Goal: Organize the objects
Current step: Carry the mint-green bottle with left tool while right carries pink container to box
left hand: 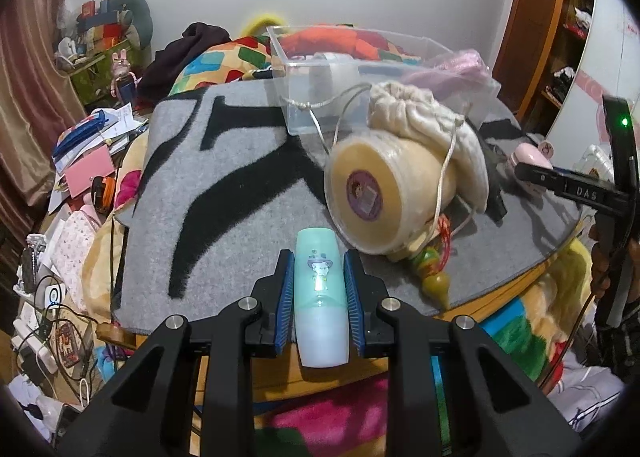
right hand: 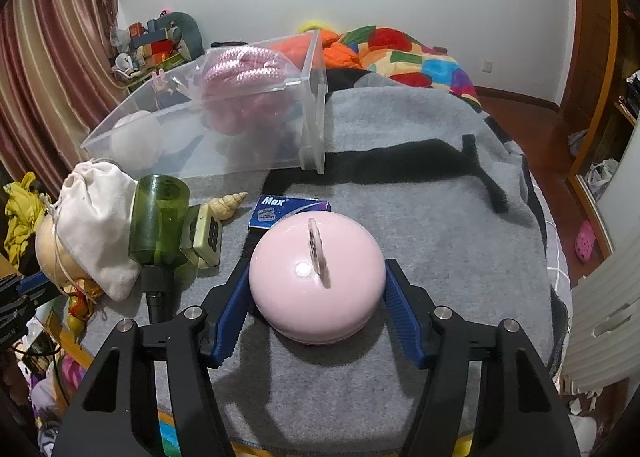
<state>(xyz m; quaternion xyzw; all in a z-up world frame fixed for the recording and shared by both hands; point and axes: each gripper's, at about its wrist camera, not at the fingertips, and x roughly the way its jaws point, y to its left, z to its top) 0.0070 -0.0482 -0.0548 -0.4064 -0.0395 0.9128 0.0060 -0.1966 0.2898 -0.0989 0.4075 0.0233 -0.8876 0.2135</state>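
My left gripper (left hand: 319,289) is shut on a small mint-green bottle (left hand: 320,297) with a cartoon print, held above the near edge of the grey mat (left hand: 240,185). My right gripper (right hand: 316,293) stands around a pink round object (right hand: 316,281) with a clear loop on top; its blue pads (right hand: 404,321) sit at the object's sides and contact is unclear. A clear plastic box (right hand: 224,137) holding pink rope (right hand: 244,73) and a white round thing stands at the back of the mat; it also shows in the left wrist view (left hand: 320,97).
A yellow round tub (left hand: 372,197) and a cream drawstring bag (left hand: 424,125) lie right of the bottle. In the right view a green bottle (right hand: 160,225), a mahjong tile (right hand: 204,233), a shell (right hand: 228,205), a blue Max box (right hand: 288,211) and the bag (right hand: 96,217) lie left.
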